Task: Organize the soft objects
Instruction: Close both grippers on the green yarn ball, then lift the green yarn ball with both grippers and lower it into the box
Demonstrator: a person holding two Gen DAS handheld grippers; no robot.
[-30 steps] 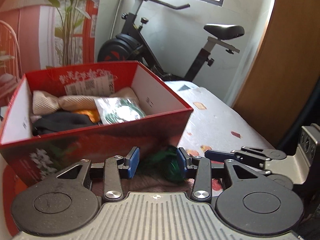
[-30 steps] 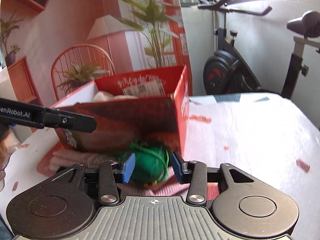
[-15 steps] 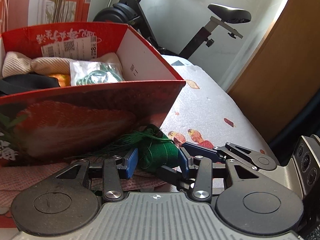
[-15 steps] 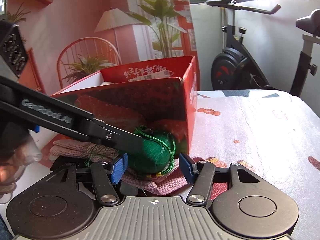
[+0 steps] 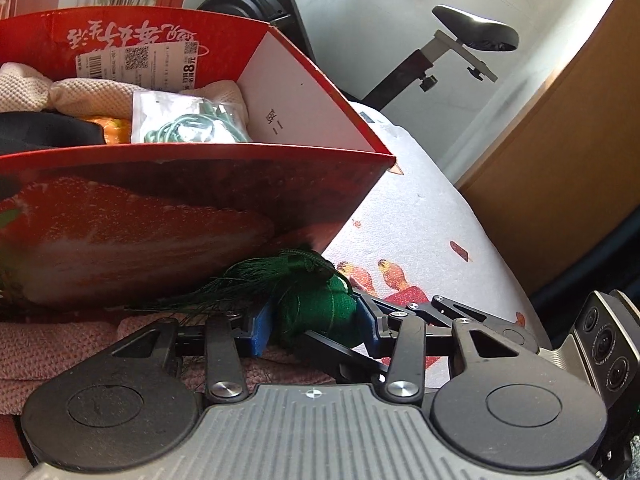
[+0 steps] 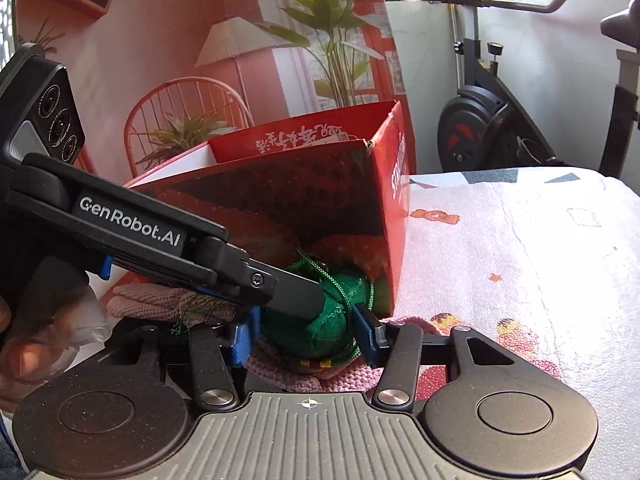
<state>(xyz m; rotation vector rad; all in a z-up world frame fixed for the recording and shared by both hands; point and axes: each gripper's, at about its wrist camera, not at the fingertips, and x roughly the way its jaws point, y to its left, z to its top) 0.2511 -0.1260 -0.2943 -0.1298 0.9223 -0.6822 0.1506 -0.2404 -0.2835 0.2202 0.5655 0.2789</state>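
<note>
Right now both my grippers are on the same green pouch [image 5: 316,312], which sits low centre in both views, on the pink knit cloth [image 5: 52,356] just in front of the red box [image 5: 192,216]. My left gripper [image 5: 314,322] has its blue pads on either side of the pouch body and looks closed on it at a middling width. My right gripper [image 6: 306,330] has just been closing, pouch between the jaws; in the right wrist view both pads appear to press the green fabric, so I read that as a grip too. In that view the left gripper's finger crosses from the left edge and lies over the top of the pouch. The dark green tassel [image 5: 240,280] fans out left of the pouch toward the box wall, touching or nearly touching it. The box stands upper left in the left wrist view and already holds a beige cloth [image 5: 100,92], something black [image 5: 44,134] and a clear bag of green cord [image 5: 188,128]. My read on the step: pick-up of the pouch, lift not yet done. Next move calls for one gripper to let go so they don't pull against each other, then raise the pouch clear of the front wall and over the rim. Watch that the tassel doesn't snag on the cloth.
</note>
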